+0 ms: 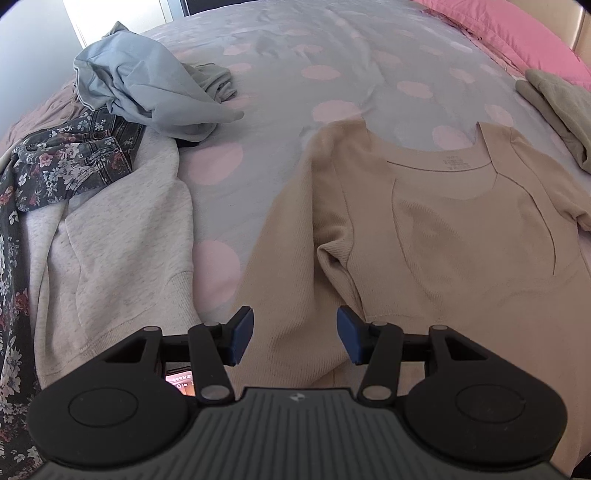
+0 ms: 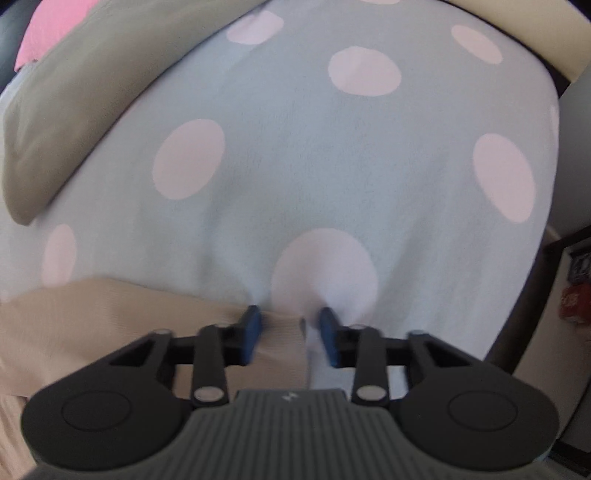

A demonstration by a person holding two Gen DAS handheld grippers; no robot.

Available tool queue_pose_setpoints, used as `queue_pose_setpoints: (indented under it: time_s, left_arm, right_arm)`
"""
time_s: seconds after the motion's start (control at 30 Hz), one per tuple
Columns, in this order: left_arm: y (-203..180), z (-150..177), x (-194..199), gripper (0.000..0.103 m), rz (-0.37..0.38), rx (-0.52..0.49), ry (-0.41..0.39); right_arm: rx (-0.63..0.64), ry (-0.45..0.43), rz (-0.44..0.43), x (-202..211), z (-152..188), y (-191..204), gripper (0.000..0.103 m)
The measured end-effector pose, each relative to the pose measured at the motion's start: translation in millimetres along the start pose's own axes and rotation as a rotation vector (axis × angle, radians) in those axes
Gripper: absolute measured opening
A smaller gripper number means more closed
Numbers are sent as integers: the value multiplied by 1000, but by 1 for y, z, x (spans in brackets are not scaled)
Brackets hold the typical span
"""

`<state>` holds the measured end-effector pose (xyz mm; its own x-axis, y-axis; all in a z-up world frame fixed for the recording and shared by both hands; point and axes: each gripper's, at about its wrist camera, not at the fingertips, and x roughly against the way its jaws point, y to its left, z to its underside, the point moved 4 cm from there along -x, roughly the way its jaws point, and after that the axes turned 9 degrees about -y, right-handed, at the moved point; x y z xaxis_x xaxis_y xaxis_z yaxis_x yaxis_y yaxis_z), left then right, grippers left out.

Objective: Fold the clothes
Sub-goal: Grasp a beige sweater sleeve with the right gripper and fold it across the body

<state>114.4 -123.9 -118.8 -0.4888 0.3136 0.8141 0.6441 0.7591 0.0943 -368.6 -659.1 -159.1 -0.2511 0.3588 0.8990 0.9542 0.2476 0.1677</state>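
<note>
A beige long-sleeved top (image 1: 461,229) lies flat on the polka-dot bedsheet (image 1: 295,92), neckline away from me. Its left sleeve (image 1: 295,240) runs down towards my left gripper (image 1: 295,332), which hangs open just above the sleeve's lower part with nothing gripped. In the right wrist view the top's other sleeve (image 2: 110,321) comes in from the left. Its cuff end (image 2: 282,339) lies between the blue pads of my right gripper (image 2: 290,325). The jaws stand apart around the cuff, low against the sheet (image 2: 332,166). The picture is slightly blurred.
A grey sweatshirt (image 1: 110,240), a dark floral garment (image 1: 66,162) and a crumpled pale blue garment (image 1: 147,85) lie at the left. An olive garment (image 1: 554,107) (image 2: 74,92) sits beyond the top. Pink bedding (image 1: 517,29) lies at the far side. The bed's edge (image 2: 539,206) drops off at the right.
</note>
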Motion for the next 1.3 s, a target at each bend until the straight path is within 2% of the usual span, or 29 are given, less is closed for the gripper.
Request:
queue_pose_setpoints:
  time_s: [0.07, 0.2, 0.3, 0.47, 0.5, 0.6, 0.63, 0.73, 0.83, 0.97, 1.03, 1.13, 1.17, 1.2, 1.27, 1.3]
  left_arm:
    - [0, 1, 0, 48, -4, -4, 3]
    - [5, 2, -2, 48, -16, 5, 7]
    - [7, 2, -5, 48, -26, 11, 13]
    - [12, 3, -9, 48, -34, 14, 17]
    - [13, 3, -9, 48, -34, 14, 16]
    - [17, 2, -10, 48, -27, 18, 19]
    - [19, 2, -10, 48, -23, 21, 22]
    - [26, 3, -11, 48, -29, 43, 27]
    - [35, 7, -16, 48, -41, 65, 47]
    - [44, 18, -28, 48, -65, 75, 102]
    - [46, 25, -33, 48, -62, 82, 129]
    - [47, 33, -37, 47, -45, 98, 156]
    - [47, 35, -38, 39, -31, 104, 162]
    - [46, 37, -39, 25, -18, 109, 169]
    - [44, 37, -37, 13, 4, 113, 169]
    - [42, 35, -35, 3, -2, 99, 164]
  right_arm:
    - [35, -38, 0, 7, 0, 8, 3]
    - [184, -278, 103, 40, -19, 27, 3]
    - [201, -361, 140, 45, -37, 30, 3]
    - [141, -325, 140, 32, -41, 22, 5]
    - [140, -326, 165, 27, -42, 20, 9]
    - [146, -341, 199, 20, -45, 20, 32]
    - [151, -349, 198, 19, -46, 21, 32]
    - [96, -356, 90, 37, -39, 31, 36]
    - [90, -362, -39, 56, -25, 61, 42]
    - [227, -386, -150, 64, 5, 113, 43]
    - [325, -401, -156, 64, 19, 135, 43]
    - [405, -393, -161, 60, 33, 155, 43]
    - [417, -383, -162, 58, 36, 159, 43]
    - [423, -371, -163, 55, 37, 161, 43]
    - [434, -343, -151, 48, 38, 164, 44]
    - [437, -329, -139, 42, 38, 164, 45]
